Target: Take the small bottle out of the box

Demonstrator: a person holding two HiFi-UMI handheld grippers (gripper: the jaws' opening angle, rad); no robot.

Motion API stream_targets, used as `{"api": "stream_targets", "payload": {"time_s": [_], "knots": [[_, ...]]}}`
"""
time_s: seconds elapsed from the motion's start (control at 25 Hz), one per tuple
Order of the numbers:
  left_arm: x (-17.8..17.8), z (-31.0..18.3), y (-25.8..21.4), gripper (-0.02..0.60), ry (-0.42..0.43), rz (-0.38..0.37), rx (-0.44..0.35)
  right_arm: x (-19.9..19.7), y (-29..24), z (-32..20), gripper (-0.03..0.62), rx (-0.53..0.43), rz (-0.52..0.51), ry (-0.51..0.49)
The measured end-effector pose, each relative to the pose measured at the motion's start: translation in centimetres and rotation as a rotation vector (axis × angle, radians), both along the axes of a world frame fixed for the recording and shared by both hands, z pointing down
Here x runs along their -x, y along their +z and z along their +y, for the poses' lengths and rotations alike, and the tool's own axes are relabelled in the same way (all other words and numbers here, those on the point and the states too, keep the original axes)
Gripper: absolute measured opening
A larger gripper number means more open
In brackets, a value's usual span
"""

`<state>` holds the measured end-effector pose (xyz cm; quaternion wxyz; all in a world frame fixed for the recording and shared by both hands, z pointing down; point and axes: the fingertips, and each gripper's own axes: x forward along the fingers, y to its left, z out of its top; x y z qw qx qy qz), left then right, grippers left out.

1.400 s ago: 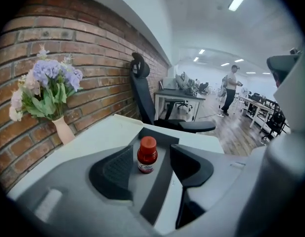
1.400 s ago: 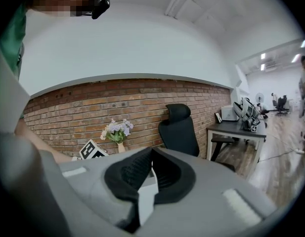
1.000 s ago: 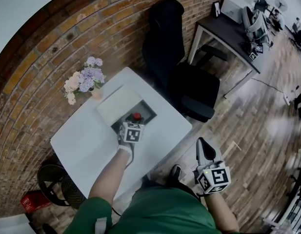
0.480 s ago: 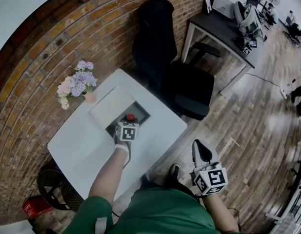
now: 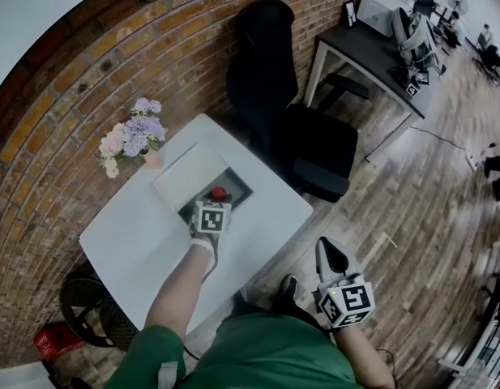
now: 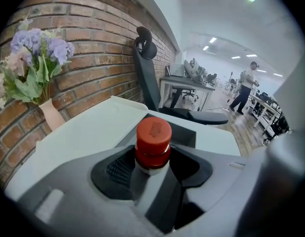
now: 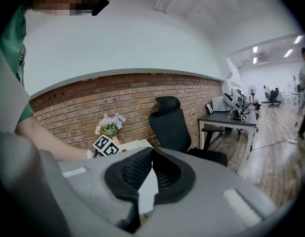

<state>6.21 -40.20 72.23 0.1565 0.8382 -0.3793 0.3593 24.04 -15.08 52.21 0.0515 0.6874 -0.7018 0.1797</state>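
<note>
A small bottle with a red cap (image 5: 220, 193) stands in the dark open box (image 5: 239, 186) on the white table (image 5: 136, 233). The box's white lid (image 5: 191, 175) lies against its far left side. My left gripper (image 5: 216, 203) reaches into the box from the near side. In the left gripper view the bottle (image 6: 153, 142) stands upright between the pads (image 6: 120, 169), at neck height, and the jaws are closing around it with thin gaps left. My right gripper (image 5: 329, 251) hangs off the table over the floor, shut (image 7: 152, 154) and holding nothing.
A vase of pale flowers (image 5: 132, 140) stands at the table's far left by the brick wall. A black office chair (image 5: 302, 132) is just beyond the table, a dark desk (image 5: 379, 47) farther right. A black bin (image 5: 83, 306) sits on the floor at the left.
The left gripper has stayed at the box with the red cap just beyond it. The right gripper has sunk a little toward the body. The head view has shifted slightly.
</note>
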Motion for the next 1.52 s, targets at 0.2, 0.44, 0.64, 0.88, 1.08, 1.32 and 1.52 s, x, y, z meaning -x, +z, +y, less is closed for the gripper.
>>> {"api": "stream_targets", "payload": {"time_s": [0.2,0.44,0.64,0.88,1.08,1.32,1.52], "knots": [[0.1,0.8,-1.5,0.227,-0.001,0.036,-0.010,0.6,0.2,-0.1,0.003,0.003,-0.016,-0.020],[0.9,1.6,-3.9,0.227,-0.061,0.106,-0.031,1.2,0.0,-0.4,0.003,-0.003,-0.032,-0.060],[1.1,2.7,-6.0,0.227,-0.087,0.156,-0.051,1.8,0.0,-0.5,0.003,-0.009,-0.046,-0.104],[2.0,4.1,-9.1,0.227,-0.141,0.253,-0.061,2.3,-0.1,-1.2,0.003,-0.022,-0.057,-0.165],[1.9,5.9,-12.9,0.227,-0.173,0.323,-0.107,2.2,-1.0,-1.8,0.003,-0.048,-0.064,-0.231],[1.7,8.6,-17.7,0.229,-0.187,0.375,-0.191,2.0,-1.9,-2.5,0.003,-0.079,-0.077,-0.295],[1.9,10.8,-20.6,0.227,-0.210,0.417,-0.238,2.1,-2.0,-2.9,0.003,-0.099,-0.118,-0.337]]}}
